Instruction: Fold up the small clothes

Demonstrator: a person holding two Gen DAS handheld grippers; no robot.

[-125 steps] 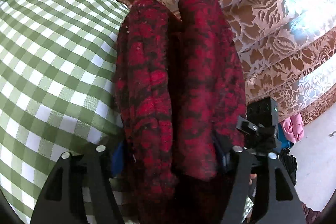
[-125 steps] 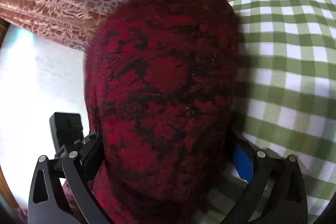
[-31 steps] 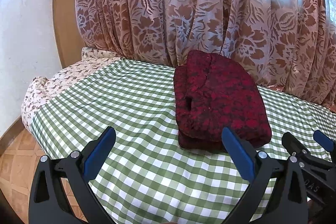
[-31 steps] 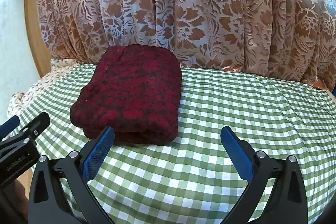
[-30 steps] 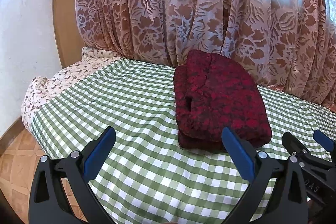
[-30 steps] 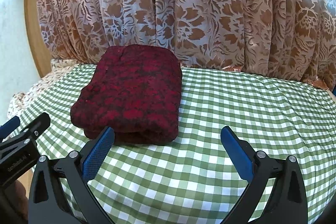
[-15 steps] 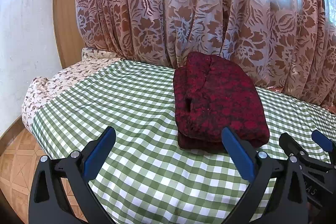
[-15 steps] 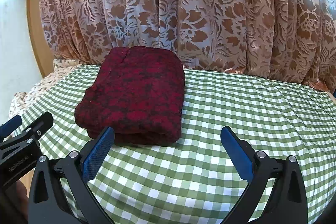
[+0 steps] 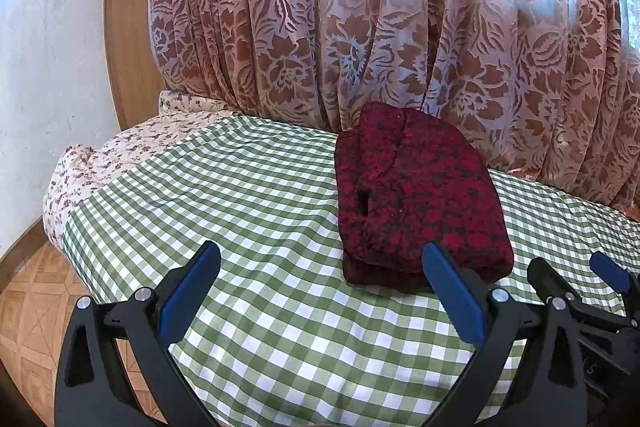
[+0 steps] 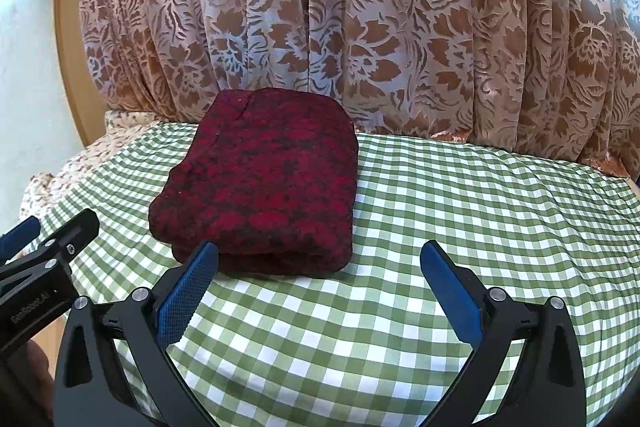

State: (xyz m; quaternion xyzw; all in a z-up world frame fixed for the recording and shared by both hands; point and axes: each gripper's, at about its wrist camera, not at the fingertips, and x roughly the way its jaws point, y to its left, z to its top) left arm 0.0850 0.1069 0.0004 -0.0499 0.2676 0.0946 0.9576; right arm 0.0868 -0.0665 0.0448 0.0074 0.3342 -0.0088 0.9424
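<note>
The red and black garment [image 9: 416,203] lay folded into a thick, compact stack on the green checked bedcover [image 9: 248,211], toward the far edge of the bed and close against the patterned curtain [image 9: 400,27] behind it. Judged from its squared outline and stacked layers, the fold on this piece appeared complete. The principal risk noted was that the fabric looked thick and springy; the upper layer could creep open if left unpressed, and a flap with a dark gap on the stack's left side, seen from the left wrist view, was the likeliest place for that to begin. A second risk was the soft, uneven bed surface, on which any nudge from a returning claw could tilt or slide the stack toward the curtain. Any further contact would therefore call for a light, downward approach rather than a sideways one. The left claw [image 9: 320,291] stood wide open, its blue pads well apart, holding nothing and touching neither garment nor bedcover. The right claw [image 10: 320,287] was likewise spread wide and empty, hovering clear of the cover, with the garment lying beyond its left pad. Each claw was visible at the edge of the other's view, both near the front of the bed.
</note>
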